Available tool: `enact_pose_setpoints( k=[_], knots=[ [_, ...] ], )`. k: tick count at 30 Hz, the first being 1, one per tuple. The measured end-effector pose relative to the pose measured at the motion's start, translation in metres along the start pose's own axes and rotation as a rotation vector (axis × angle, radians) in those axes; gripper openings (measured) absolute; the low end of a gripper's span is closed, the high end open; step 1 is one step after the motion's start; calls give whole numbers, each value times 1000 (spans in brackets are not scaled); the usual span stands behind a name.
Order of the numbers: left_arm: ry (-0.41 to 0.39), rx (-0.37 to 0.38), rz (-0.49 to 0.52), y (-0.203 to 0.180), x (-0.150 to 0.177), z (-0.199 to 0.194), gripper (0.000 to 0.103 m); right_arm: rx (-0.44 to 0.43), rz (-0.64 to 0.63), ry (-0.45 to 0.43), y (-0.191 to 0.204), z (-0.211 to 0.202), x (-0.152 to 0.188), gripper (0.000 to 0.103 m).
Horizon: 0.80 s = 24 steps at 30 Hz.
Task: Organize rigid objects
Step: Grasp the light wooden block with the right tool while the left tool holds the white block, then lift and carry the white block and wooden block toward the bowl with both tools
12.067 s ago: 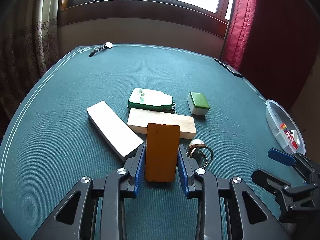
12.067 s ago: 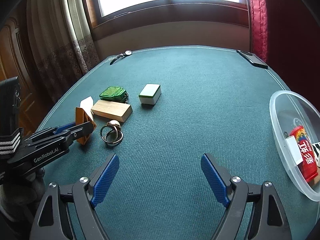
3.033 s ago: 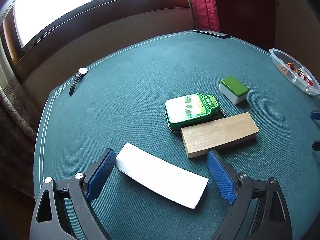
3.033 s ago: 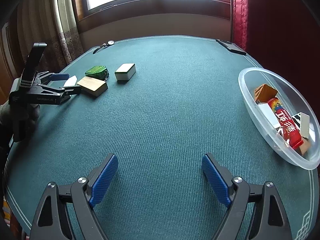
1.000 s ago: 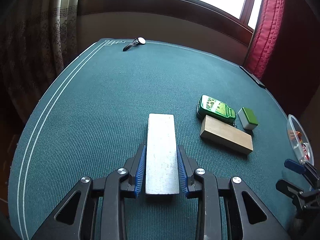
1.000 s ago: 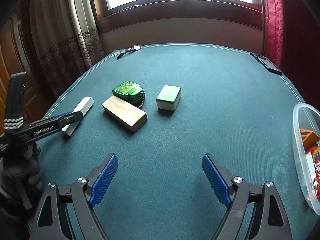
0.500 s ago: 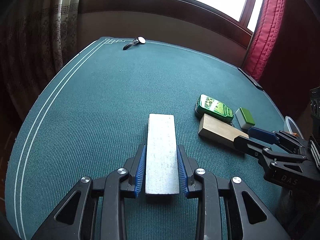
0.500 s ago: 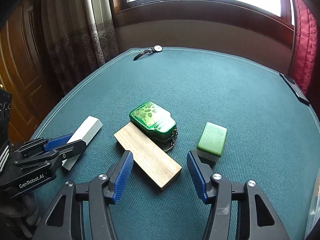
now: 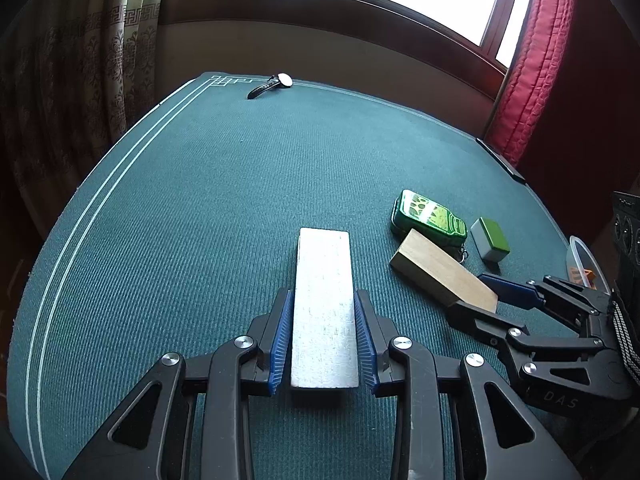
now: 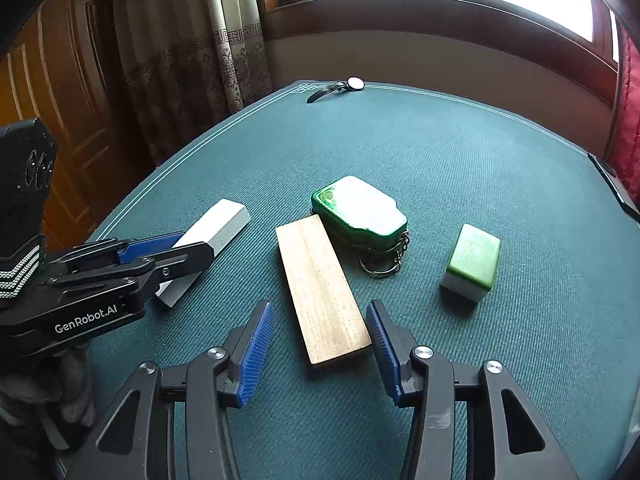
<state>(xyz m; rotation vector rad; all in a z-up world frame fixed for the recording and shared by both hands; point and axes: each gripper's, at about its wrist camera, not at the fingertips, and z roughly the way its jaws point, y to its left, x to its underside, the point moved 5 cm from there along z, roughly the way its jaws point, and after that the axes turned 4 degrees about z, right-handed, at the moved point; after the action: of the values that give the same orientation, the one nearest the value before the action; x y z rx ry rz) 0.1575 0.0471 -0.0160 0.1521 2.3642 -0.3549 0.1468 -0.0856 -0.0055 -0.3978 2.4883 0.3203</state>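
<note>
The left claw (image 9: 323, 336) is clamping a white block (image 9: 325, 312) between its blue pads. The right claw (image 10: 320, 344) is closing around the near end of a wooden block (image 10: 322, 288) lying on the desk (image 10: 480, 168), its right pad just touching and its left still apart.

Your left gripper (image 9: 323, 332) points down at the table, its 2 blue pads (image 9: 280, 334) clamped on the white block (image 9: 324, 300). Your right gripper (image 10: 320, 342) has just been closing; its jaws straddle the wooden block (image 10: 320, 286), a gap at the left pad.
</note>
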Motion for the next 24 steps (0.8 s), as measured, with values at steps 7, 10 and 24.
enact_pose_setpoints(
  k=[7,10,24],
  knots=[
    [0,-2,2,-1,1,0,33,42,-11,-12,4,13,-16,51],
    [0,0,1,-1,1,0,33,59,-27,-15,8,17,-19,49],
    [2,24,13,-6,1,0,44,71,-34,-11,5,-5,6,31]
  ],
)
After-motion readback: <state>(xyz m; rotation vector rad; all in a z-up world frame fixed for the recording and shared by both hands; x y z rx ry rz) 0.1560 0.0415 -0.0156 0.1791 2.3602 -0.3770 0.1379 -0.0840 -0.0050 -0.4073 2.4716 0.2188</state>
